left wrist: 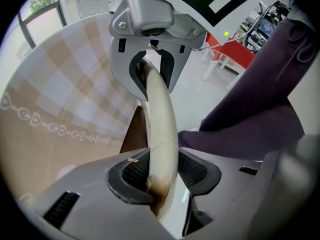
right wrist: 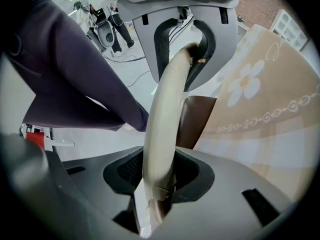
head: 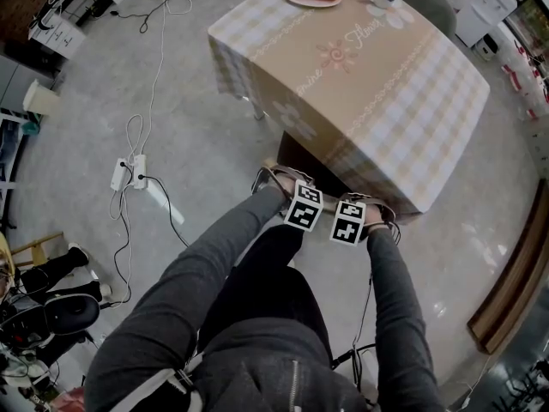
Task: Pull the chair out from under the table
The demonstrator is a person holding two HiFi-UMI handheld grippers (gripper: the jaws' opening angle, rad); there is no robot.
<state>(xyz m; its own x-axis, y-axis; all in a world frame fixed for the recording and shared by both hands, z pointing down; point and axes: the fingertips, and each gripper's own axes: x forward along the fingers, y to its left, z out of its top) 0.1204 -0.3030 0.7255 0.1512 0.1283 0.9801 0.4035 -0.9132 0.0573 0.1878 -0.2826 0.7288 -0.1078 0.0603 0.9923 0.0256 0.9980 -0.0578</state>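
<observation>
At 6 o'clock, the left gripper point(left wrist: 160, 180) and right gripper point(right wrist: 158, 178) are each clenching the cream top rail point(left wrist: 161, 119) of the chair point(head: 296, 154). The chair is sitting tucked under the table point(head: 369, 58), its seat and legs hiding behind the cloth point(head: 300, 120). At 12 o'clock, something orange, too small to identify, is lying on a plate point(head: 296, 1).
</observation>
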